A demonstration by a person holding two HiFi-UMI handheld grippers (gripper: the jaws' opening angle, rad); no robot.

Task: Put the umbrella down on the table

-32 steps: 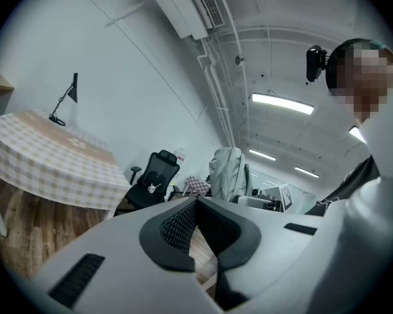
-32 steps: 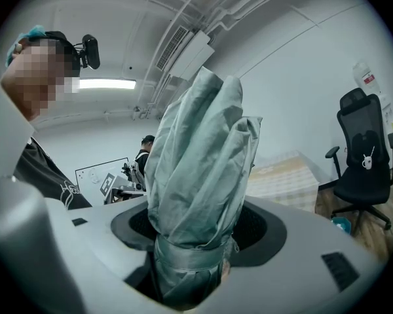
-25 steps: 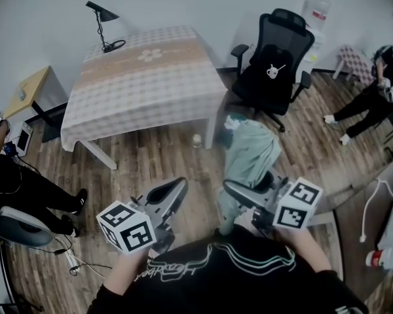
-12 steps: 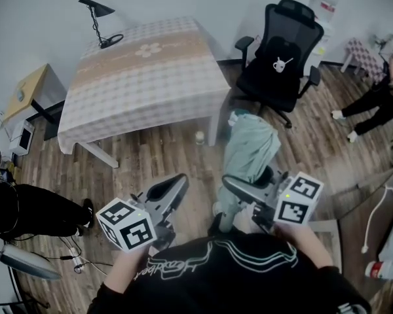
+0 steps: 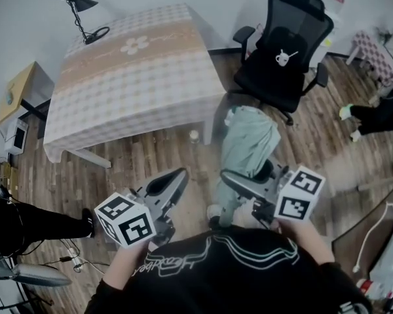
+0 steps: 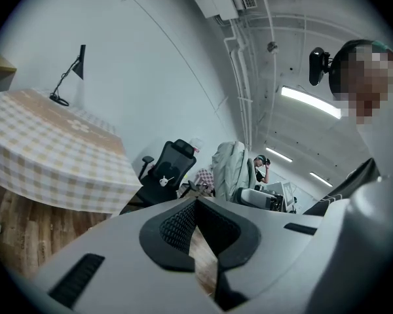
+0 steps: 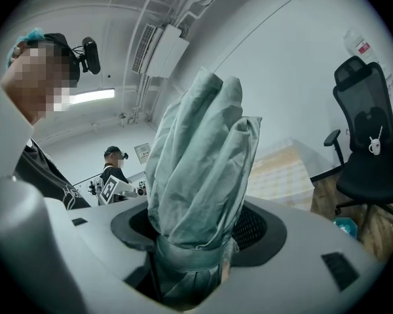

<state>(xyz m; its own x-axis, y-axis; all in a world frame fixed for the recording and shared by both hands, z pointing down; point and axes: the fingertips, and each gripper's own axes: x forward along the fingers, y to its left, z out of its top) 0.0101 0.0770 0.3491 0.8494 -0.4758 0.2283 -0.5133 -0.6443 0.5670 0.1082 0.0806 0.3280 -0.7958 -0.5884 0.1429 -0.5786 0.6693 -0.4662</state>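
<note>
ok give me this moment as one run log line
right gripper: shut on umbrella | left gripper: shut, empty | table: ahead of person | step: umbrella not yet set down

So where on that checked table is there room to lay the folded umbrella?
Nearly all of the checked-cloth table is bare, from the near edge up to the flower motif: room for the pale green folded umbrella. Only the far left corner is taken, by the black desk lamp. The black mesh office chair stands close at its right.
</note>
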